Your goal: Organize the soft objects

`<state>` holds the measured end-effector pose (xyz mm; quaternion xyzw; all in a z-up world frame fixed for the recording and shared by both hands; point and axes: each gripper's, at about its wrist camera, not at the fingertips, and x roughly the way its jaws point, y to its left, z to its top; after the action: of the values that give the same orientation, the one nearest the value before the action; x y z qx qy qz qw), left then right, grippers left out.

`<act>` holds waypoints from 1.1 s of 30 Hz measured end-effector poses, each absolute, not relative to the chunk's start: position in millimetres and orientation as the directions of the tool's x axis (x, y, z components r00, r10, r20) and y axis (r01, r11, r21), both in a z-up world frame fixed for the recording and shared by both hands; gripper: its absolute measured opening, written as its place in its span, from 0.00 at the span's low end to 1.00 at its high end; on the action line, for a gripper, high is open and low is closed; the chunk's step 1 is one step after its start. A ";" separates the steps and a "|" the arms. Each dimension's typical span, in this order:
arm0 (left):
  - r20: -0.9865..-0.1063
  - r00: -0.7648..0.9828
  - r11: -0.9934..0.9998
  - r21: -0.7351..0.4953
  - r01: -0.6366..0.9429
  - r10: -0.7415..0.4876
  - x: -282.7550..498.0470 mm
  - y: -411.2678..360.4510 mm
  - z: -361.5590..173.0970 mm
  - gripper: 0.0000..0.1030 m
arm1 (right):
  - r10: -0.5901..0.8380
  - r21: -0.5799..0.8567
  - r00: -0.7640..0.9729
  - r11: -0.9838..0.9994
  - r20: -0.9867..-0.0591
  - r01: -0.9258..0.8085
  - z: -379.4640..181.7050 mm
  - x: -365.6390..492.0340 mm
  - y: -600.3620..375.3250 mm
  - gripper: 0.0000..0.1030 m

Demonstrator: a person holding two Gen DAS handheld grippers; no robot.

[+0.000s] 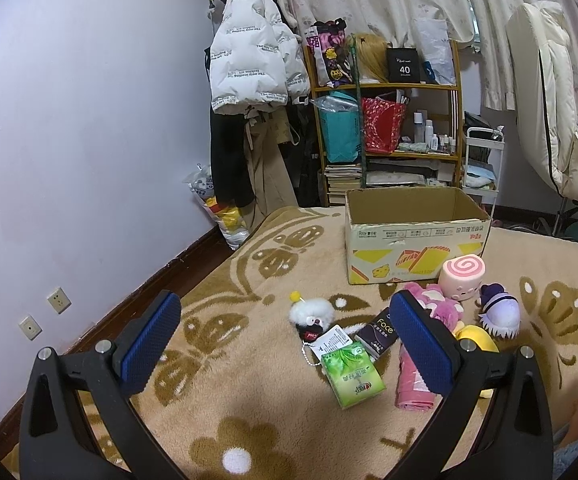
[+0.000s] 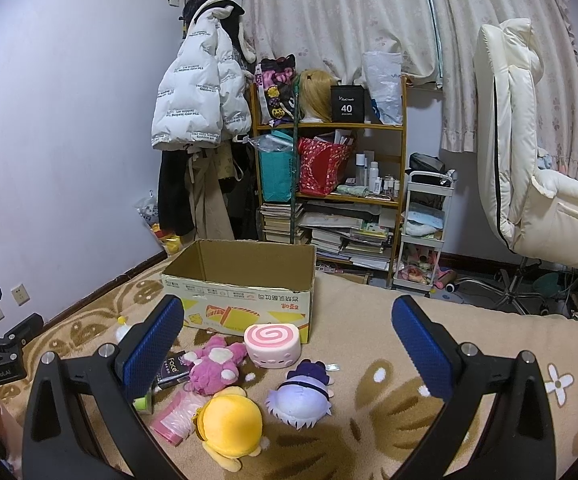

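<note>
Soft toys lie on a patterned beige blanket [image 1: 249, 400] in front of an open cardboard box [image 1: 413, 236] [image 2: 245, 292]: a pink swirl roll cushion [image 2: 273, 344] [image 1: 462, 278], a magenta plush [image 2: 213, 366] [image 1: 435, 304], a purple plush [image 2: 301, 394] [image 1: 499, 312], a yellow plush [image 2: 229, 426] [image 1: 479, 338] and a white fluffy toy [image 1: 313, 314]. Nearby are a green tissue pack [image 1: 351, 374], a dark Face pack [image 1: 377, 334] [image 2: 173, 368] and a pink packet [image 1: 411, 384] [image 2: 177, 416]. My left gripper [image 1: 285, 352] and right gripper [image 2: 287, 356] hover open above them, holding nothing.
A wooden shelf [image 2: 329, 184] with bags, books and bottles stands behind the box, with coats [image 2: 197, 96] hanging to its left. A white trolley [image 2: 425, 232] and a cream chair [image 2: 529, 168] are at the right. The wall [image 1: 69, 140] borders the blanket's left edge.
</note>
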<state>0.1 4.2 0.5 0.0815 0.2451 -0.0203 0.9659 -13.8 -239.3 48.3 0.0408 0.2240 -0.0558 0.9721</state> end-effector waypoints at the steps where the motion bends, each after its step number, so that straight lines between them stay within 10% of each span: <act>1: -0.477 0.879 0.986 0.147 0.080 0.000 0.1 4.4 0.5 1.00 | -0.089 0.055 0.893 0.991 -0.440 0.126 48.4 -13.8 -239.3 1.00; 33: -0.479 0.878 0.984 0.159 0.074 0.011 5.1 6.1 -10.7 1.00 | -0.096 0.050 0.894 0.990 -0.438 0.131 50.7 -13.0 -236.7 1.00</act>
<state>5.1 6.1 -10.7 0.0865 0.2467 -0.0164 0.9651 -13.0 -236.7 50.7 0.0389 0.2230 -0.0585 0.9723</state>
